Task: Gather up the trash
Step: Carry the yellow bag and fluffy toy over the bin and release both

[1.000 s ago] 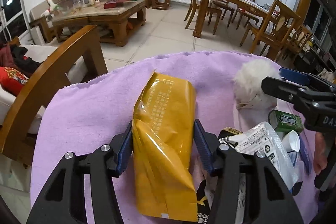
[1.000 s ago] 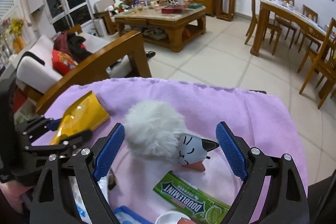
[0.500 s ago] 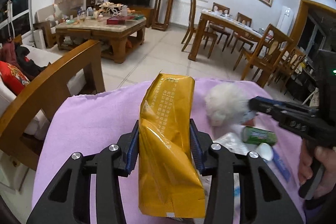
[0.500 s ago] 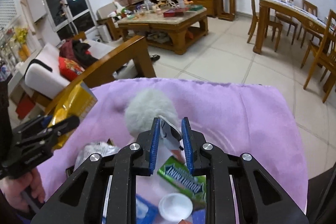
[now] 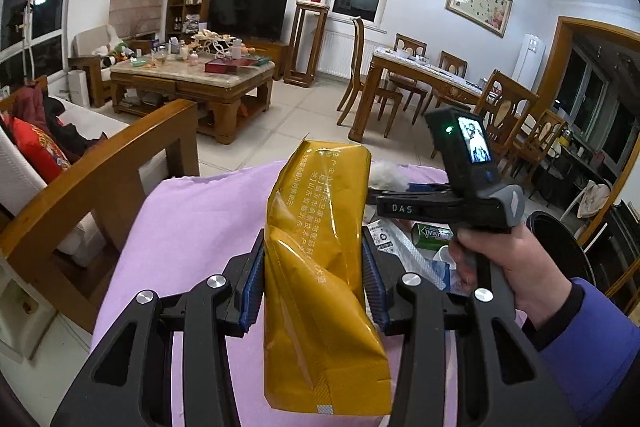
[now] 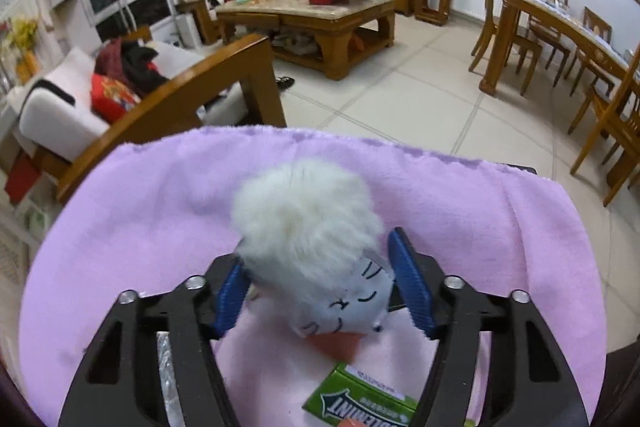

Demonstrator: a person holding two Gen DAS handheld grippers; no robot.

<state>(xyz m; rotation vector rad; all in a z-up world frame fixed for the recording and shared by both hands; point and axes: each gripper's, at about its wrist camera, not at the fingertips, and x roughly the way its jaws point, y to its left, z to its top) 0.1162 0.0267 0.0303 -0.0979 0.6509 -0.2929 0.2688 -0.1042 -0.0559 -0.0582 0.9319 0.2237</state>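
A yellow foil packet (image 5: 320, 259) stands upright between the pads of my left gripper (image 5: 314, 279), which is shut on it above the purple cloth (image 5: 200, 219). A fluffy white toy with a cat face (image 6: 308, 223) lies on the cloth (image 6: 160, 207). My right gripper (image 6: 320, 289) straddles the toy, and its jaws are opening, with the blue pads (image 6: 408, 287) standing just off the toy's sides. A green gum pack (image 6: 360, 399) lies just below the toy. In the left wrist view a hand (image 5: 516, 267) holds the right gripper, beside a white wrapper (image 5: 400, 247).
A wooden sofa armrest (image 5: 100, 163) borders the cloth on the left. A dark round container (image 5: 560, 251) sits at the right, behind the hand. Beyond the cloth are tiled floor, a coffee table (image 6: 308, 11) and dining chairs (image 6: 508, 43).
The left gripper closed on the yellow packet and lifted it off the cloth. The right gripper closed narrowly at the toy's face, then widened and now straddles the toy lower down.
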